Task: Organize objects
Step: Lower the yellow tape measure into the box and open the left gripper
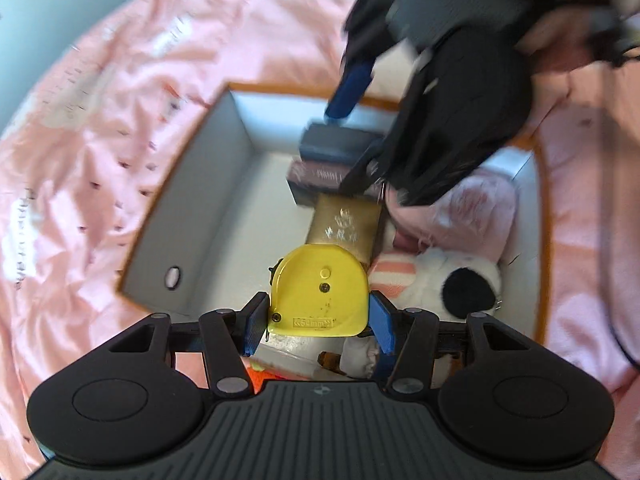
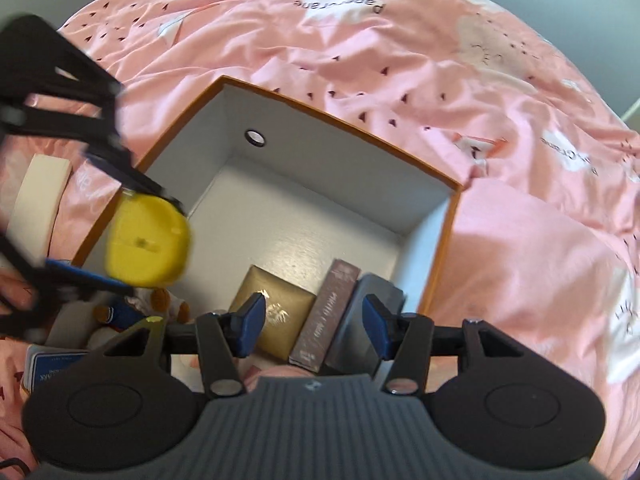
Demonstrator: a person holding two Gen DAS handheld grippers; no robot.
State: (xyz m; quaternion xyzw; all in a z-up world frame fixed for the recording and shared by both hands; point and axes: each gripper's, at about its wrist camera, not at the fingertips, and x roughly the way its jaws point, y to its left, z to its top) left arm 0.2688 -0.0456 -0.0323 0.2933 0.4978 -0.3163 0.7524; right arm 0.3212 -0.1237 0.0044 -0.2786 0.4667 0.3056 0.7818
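Left tool [image 1: 318,320]: clamped on the yellow tape measure [image 1: 320,294], held over the box [image 2: 320,168].
Tape writing: "54mm" between arrows on the case.
Right tool [image 2: 314,326]: fingers apart, holding nothing, above the gold case [image 2: 280,312] and brown book [image 2: 326,316] inside the box.
Bed sheet [image 2: 400,40]: pink, printed "Papercrane".
Plush toy [image 1: 452,284]: in the box, beside the gold case.

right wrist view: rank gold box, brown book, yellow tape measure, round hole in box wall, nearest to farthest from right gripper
1. gold box and brown book: both lie just ahead of the right gripper, gold left, brown right; too close to call.
2. yellow tape measure: farther out to the left, held in the left gripper.
3. round hole: farthest, high on the box's far wall.
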